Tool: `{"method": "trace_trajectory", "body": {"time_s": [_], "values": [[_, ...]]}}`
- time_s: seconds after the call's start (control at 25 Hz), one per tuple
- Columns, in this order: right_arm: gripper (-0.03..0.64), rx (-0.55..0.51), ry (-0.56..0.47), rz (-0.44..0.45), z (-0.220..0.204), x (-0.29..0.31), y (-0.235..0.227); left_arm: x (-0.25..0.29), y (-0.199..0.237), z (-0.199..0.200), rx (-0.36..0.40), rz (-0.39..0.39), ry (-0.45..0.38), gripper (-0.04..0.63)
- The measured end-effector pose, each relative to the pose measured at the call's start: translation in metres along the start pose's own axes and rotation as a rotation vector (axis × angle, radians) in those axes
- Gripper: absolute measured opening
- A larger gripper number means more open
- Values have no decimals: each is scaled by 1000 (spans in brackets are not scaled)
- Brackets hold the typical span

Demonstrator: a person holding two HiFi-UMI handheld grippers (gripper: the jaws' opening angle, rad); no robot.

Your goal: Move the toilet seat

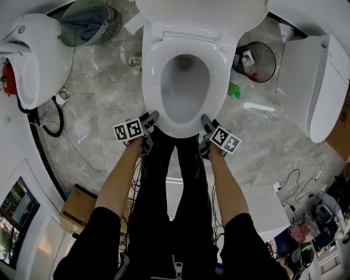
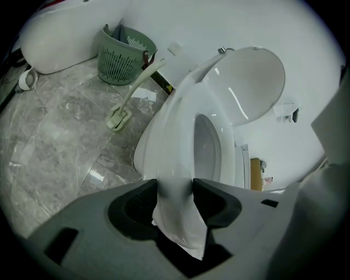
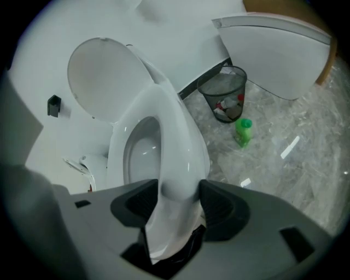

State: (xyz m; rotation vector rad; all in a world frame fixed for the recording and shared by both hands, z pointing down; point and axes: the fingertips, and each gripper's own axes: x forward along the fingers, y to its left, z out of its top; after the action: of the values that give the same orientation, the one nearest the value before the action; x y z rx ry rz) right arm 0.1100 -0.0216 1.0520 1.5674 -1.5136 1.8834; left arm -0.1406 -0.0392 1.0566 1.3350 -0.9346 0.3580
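Observation:
The white toilet seat (image 1: 152,82) lies down on the bowl, with the lid (image 1: 202,13) up behind it. My left gripper (image 1: 152,117) is at the seat's front left rim and my right gripper (image 1: 206,121) at its front right rim. In the left gripper view the seat's rim (image 2: 180,126) fills the gap of the left gripper (image 2: 175,188), and both pads touch it. The right gripper view shows the same: the rim (image 3: 175,126) sits between the pads of the right gripper (image 3: 179,191), pressed from both sides.
A green basket (image 1: 90,22) and a white fixture (image 1: 38,54) stand at the back left. A black wire bin (image 1: 257,61) and a green bottle (image 1: 234,90) are right of the bowl, with another white fixture (image 1: 314,82) beyond. A cardboard box (image 1: 79,205) and cables lie near my legs.

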Motion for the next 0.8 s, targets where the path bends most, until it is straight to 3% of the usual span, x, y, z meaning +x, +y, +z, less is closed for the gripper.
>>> {"method": "trace_trajectory", "body": {"time_s": [0.36,0.8], "values": [[216,77,92,15,1,-7,4,-11,-10,1,-56,11,27,178],[179,144,85,160,24,-77,50,-71,-70,17,-161,-45,-92,161]]}}
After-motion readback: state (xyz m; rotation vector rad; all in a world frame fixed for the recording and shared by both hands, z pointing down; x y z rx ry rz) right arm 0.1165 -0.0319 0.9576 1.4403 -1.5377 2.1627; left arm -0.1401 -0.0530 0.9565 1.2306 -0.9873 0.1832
